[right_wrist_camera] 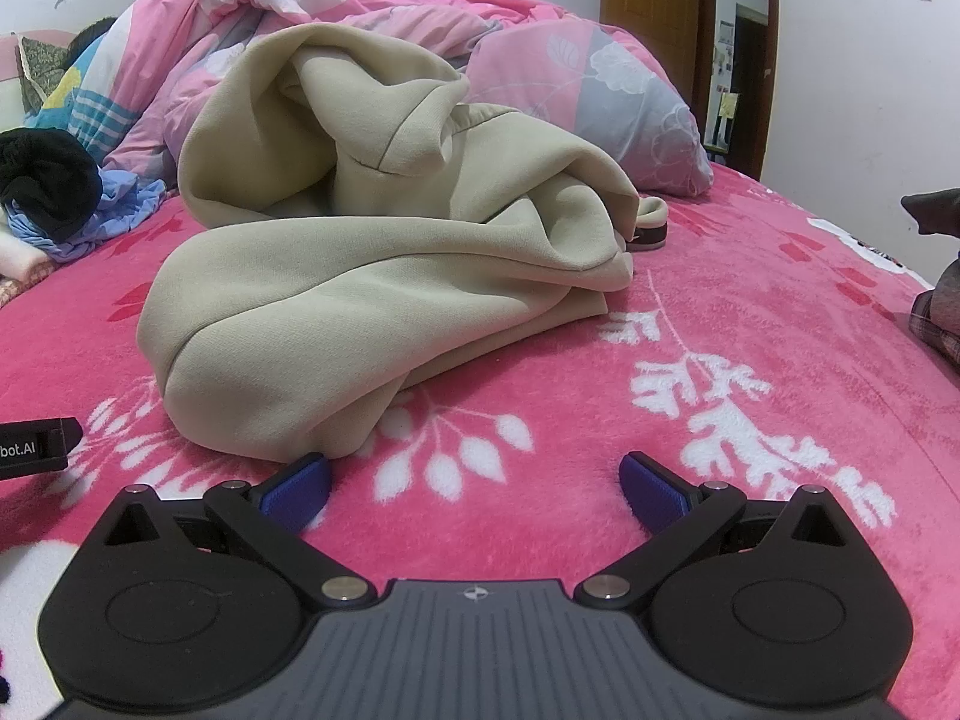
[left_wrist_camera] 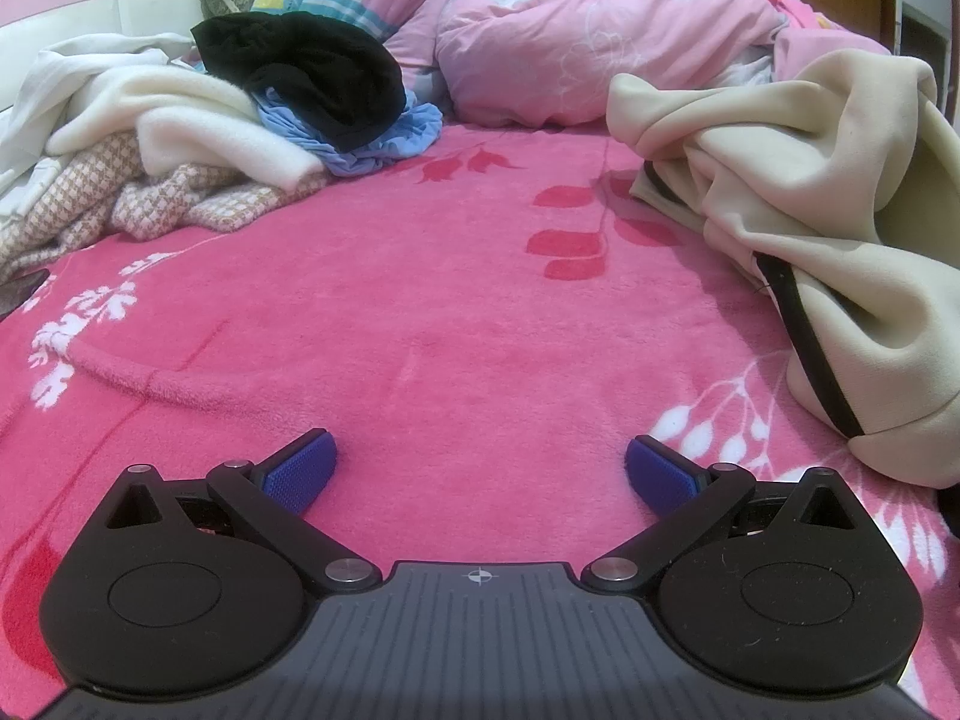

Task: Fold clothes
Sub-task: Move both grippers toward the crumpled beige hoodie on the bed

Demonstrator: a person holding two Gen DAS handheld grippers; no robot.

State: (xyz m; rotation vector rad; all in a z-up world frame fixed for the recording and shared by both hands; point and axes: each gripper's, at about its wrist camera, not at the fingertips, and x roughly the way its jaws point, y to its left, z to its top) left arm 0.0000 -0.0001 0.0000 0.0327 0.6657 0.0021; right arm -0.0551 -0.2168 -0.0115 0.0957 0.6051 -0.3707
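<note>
Both grippers sit low over the pink blanket (left_wrist_camera: 420,300) with jaws spread wide and nothing in them: the left gripper (left_wrist_camera: 480,468) faces bare blanket, the right gripper (right_wrist_camera: 474,480) is just beside the near edge of the crumpled beige garment (right_wrist_camera: 372,276); a mixed pile of clothes (left_wrist_camera: 180,138) lies farther back on the left (black, blue, cream, checked). My guess is the beige one's the candidate; find a hem or seam rather than a fat bunch, pinch one layer only, and spread it flat before creasing.

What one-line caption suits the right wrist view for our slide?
Open right gripper hovers over a pink blanket, facing a crumpled beige garment awaiting folding.
</note>
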